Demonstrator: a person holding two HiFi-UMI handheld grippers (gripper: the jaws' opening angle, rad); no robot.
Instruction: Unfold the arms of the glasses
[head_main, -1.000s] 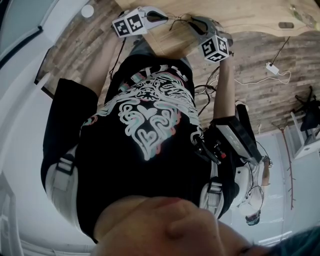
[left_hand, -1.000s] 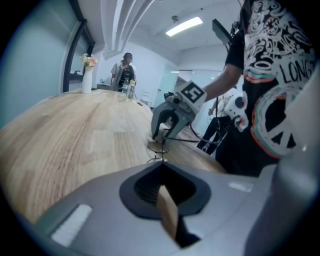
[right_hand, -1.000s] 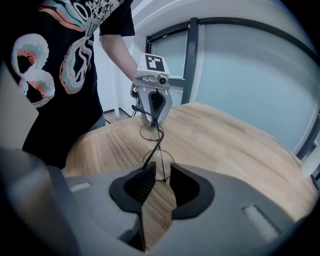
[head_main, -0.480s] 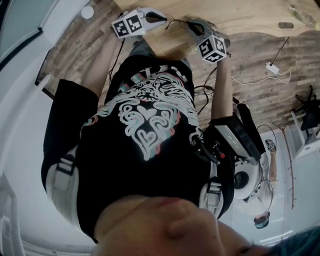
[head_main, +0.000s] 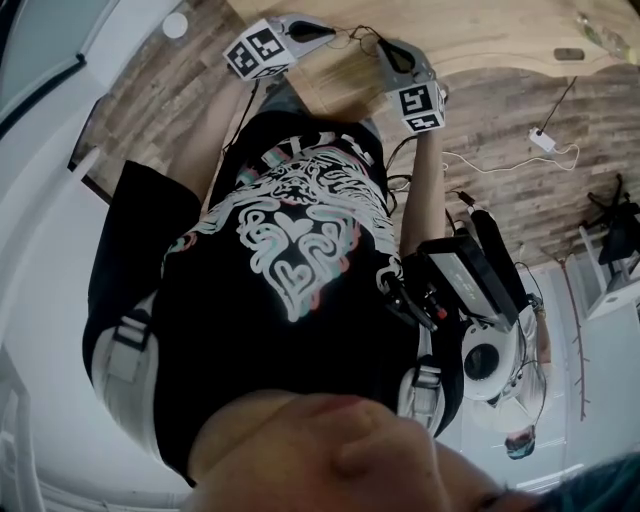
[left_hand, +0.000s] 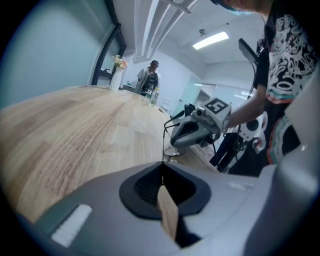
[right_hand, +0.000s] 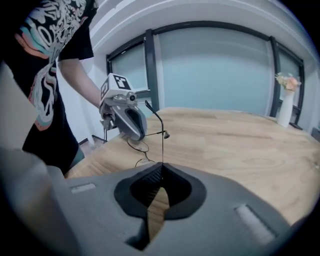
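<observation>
A pale wooden table (head_main: 500, 28) is seen across the top of the head view, and a person in a black printed T-shirt (head_main: 300, 250) is stood at its near edge. Both forearms are stretched forward from the body, the left forearm (head_main: 215, 135) and the right forearm (head_main: 432, 170) being brought close together over the tabletop. The left gripper (head_main: 335, 35) and the right gripper (head_main: 383, 45) are pointed tip to tip and tilted downward (their marker cubes (head_main: 252, 50) are turned toward the head camera). Each pair of jaws is pressed together on a thin wire part of the glasses (head_main: 356, 38), which are held up between the two grippers, just above the table.
</observation>
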